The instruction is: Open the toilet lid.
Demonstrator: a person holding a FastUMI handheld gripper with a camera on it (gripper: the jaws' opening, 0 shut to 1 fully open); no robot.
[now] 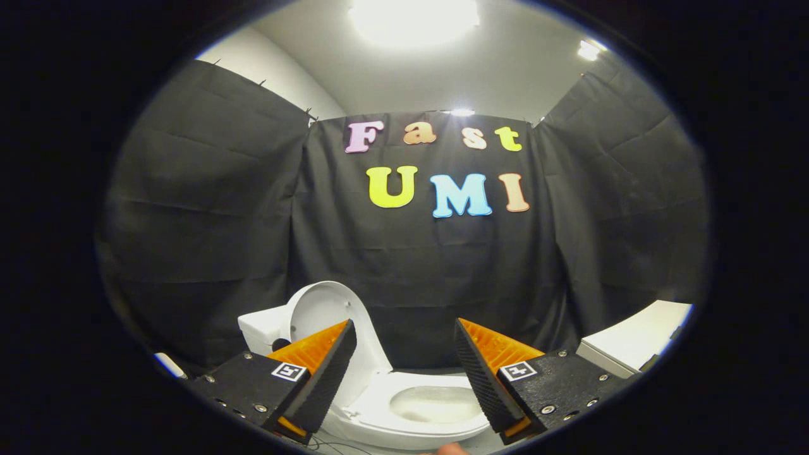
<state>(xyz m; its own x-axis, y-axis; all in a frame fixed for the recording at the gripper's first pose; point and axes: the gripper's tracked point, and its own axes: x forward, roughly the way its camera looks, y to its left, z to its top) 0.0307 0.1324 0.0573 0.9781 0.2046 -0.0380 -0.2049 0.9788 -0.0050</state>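
The toilet lid (328,316) stands raised against the tank (262,328), beyond the released, empty tongs (404,373). A careless knock could probably tip it back down.

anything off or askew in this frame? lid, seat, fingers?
Nothing stands out. The toilet lid stands upright against the tank, and the seat lies flat around the bowl. The gripper is open, fingers apart and touching nothing, with the toilet just beyond them.
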